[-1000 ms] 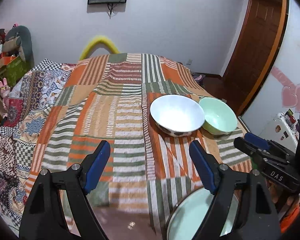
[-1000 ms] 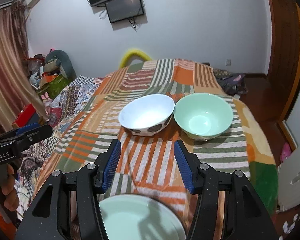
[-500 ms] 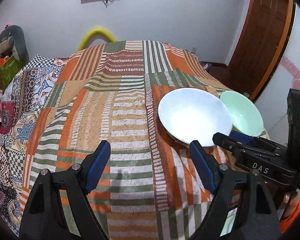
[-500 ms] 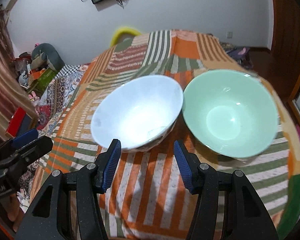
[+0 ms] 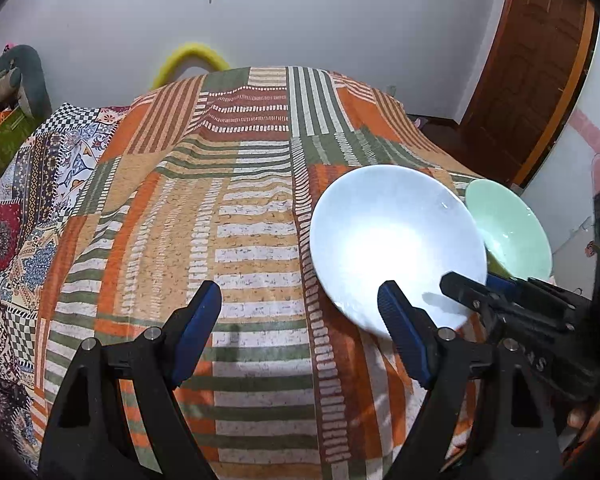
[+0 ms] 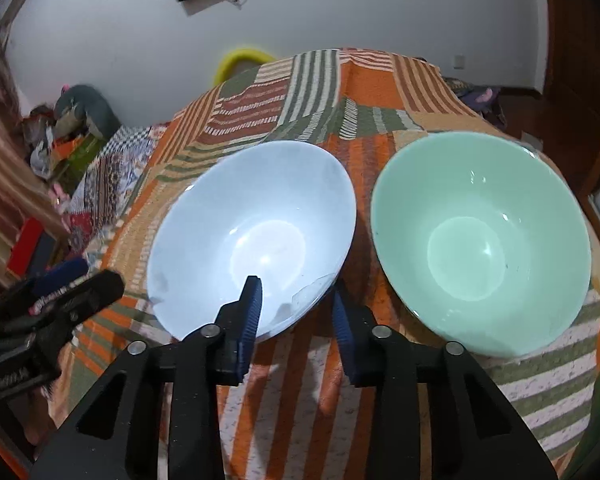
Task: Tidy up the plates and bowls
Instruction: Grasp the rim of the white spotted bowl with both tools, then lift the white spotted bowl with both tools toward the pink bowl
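Observation:
A white bowl [image 6: 252, 232] and a mint green bowl [image 6: 480, 236] stand side by side on the striped patchwork blanket [image 6: 300, 400]. My right gripper [image 6: 296, 312] is open and straddles the white bowl's near rim: the left finger is inside the bowl, the right finger outside. My left gripper [image 5: 300, 328] is open and empty, over the blanket just left of the white bowl [image 5: 396, 240]; its right finger overlaps the bowl's near edge. The green bowl [image 5: 508, 232] shows behind. Each gripper shows in the other's view.
The blanket [image 5: 220, 208] covers a raised surface that drops off at the right toward a wooden door [image 5: 528, 72]. A yellow ring [image 5: 188, 60] stands at the far end. Toys and clutter [image 6: 68, 128] lie at the left.
Both grippers have moved forward toward the bowls. The right gripper's jaws have narrowed and now straddle the white bowl's rim. The plate seen one second ago has left both views.

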`<act>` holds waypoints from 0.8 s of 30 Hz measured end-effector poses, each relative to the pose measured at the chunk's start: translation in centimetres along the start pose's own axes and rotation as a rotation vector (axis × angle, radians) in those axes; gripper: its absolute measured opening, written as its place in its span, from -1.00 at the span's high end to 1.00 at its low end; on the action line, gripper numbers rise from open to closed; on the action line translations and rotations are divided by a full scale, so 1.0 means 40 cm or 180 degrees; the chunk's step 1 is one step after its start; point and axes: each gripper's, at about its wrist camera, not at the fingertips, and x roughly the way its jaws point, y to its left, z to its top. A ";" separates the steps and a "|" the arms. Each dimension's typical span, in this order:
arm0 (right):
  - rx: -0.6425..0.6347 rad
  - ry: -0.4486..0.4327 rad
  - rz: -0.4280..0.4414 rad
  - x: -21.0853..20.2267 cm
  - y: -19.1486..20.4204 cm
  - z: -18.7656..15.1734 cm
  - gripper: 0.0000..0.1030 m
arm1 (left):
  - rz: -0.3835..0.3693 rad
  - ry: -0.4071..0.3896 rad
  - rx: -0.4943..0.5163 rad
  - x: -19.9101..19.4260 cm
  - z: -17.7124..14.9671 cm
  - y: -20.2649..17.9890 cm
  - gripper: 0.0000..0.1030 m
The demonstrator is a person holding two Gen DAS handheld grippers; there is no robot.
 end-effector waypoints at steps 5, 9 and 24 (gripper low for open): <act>-0.0245 0.0031 0.0012 0.012 0.011 -0.004 0.53 | 0.0021 0.0143 -0.0021 0.049 0.003 0.009 -0.25; -0.0341 0.0077 0.0102 0.020 0.018 -0.008 0.60 | 0.0010 0.0279 -0.0061 0.087 -0.002 0.023 0.33; -0.0427 0.0109 0.0042 0.004 0.048 -0.030 0.64 | -0.0154 0.0328 0.0019 0.033 -0.052 -0.005 0.79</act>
